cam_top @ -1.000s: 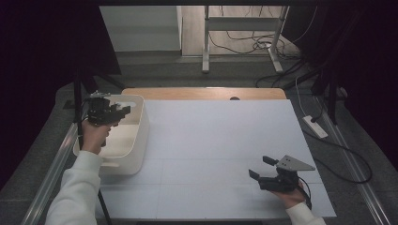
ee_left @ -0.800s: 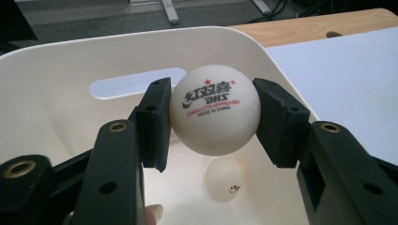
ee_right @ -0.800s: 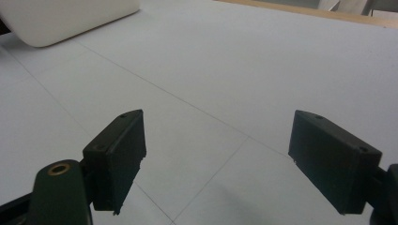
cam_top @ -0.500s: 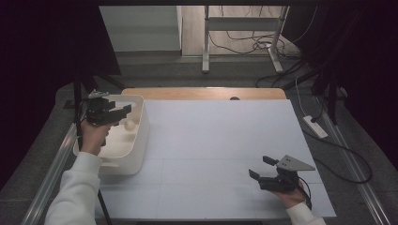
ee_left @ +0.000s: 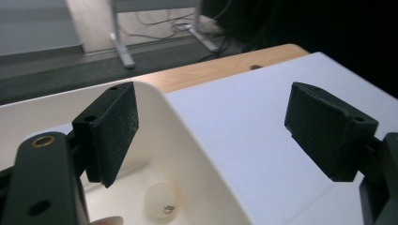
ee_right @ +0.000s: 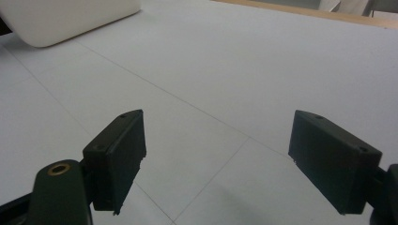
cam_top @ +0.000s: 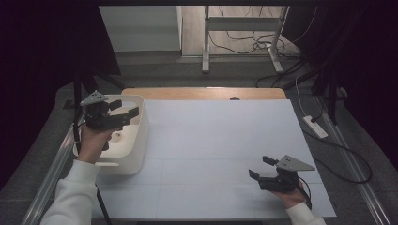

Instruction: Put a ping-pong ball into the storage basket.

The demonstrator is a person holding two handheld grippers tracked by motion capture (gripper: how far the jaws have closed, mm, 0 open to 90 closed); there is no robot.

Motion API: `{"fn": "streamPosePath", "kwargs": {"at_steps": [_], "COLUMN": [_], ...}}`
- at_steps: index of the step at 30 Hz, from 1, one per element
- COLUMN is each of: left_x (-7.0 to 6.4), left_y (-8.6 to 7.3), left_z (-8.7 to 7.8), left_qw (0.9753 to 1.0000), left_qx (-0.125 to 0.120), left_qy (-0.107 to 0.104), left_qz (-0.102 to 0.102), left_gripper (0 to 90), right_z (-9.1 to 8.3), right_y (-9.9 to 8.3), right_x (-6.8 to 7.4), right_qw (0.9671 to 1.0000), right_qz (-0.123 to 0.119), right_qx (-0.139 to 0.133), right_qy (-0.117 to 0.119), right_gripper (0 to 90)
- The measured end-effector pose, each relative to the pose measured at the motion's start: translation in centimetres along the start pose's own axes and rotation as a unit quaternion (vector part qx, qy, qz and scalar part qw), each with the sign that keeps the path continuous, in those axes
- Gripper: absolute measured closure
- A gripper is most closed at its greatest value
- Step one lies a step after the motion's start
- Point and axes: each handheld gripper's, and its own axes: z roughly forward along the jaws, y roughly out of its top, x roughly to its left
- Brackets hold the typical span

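Inside the tub [ee_left: 197, 154], below the left tool [ee_left: 211, 136], a ball [ee_left: 161, 199].

text: none legible | ball [ee_left: 161, 201] mark: blurred (too small to read)

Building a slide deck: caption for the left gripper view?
Open left gripper above a white plastic bin holding a small white ball.

The left gripper [cam_top: 125, 108] has drifted slightly back from the far end of the white bin [cam_top: 136, 154] toward the person, its jaws spread and empty above the bin. The hand [cam_top: 94, 139] holding it has shifted along with it.
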Motion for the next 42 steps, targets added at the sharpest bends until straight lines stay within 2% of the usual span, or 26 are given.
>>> {"fn": "streamPosePath", "kwargs": {"at_steps": [3,7,10,16,22,25,30,36,42], "left_x": [-0.8,-2.0,-2.8,-3.8,-5.3,-6.4,-8.9,-11.2,-12.3], "left_y": [-0.1,-0.4,-0.7,-1.3,-2.4,-2.7,-3.3,-4.2,-5.3], "left_z": [-0.3,-0.4,-0.6,-0.6,-0.6,-0.5,-0.4,0.4,1.1], "left_qw": [0.9997,0.9992,0.9984,0.9973,0.9953,0.9936,0.9884,0.9847,0.9822], "left_qx": [-0.005,-0.007,-0.016,-0.016,-0.01,-0.009,-0.002,0.004,0.012], "left_qy": [-0.022,-0.035,-0.051,-0.069,-0.089,-0.104,-0.132,-0.144,-0.159], "left_qz": [0.006,0.02,0.02,0.021,0.037,0.044,0.075,0.099,0.1], "left_gripper": [19.0,18.9,19.1,19.3,19.7,19.8,19.9,19.8,19.6], "right_z": [-0.1,-0.1,-0.2,0.0,0.2,0.2,0.1,0.0,0.0], "right_y": [0.0,-0.1,-0.1,-0.1,0.0,0.0,0.0,0.0,0.0], "right_x": [0.0,0.0,0.0,-0.1,0.0,0.0,0.1,0.1,0.1], "right_qw": [1.0,1.0,1.0,1.0,1.0,1.0,1.0,1.0,1.0], "right_qz": [-0.001,0.002,0.003,0.006,0.002,-0.002,-0.002,-0.001,0.0], "right_qx": [0.001,0.001,0.001,-0.001,0.002,0.003,0.002,0.002,0.002], "right_qy": [0.0,0.0,0.0,0.002,0.002,0.002,0.0,-0.002,-0.001], "right_gripper": [19.1,19.0,19.0,19.1,19.1,19.1,19.0,19.1,19.0]}}
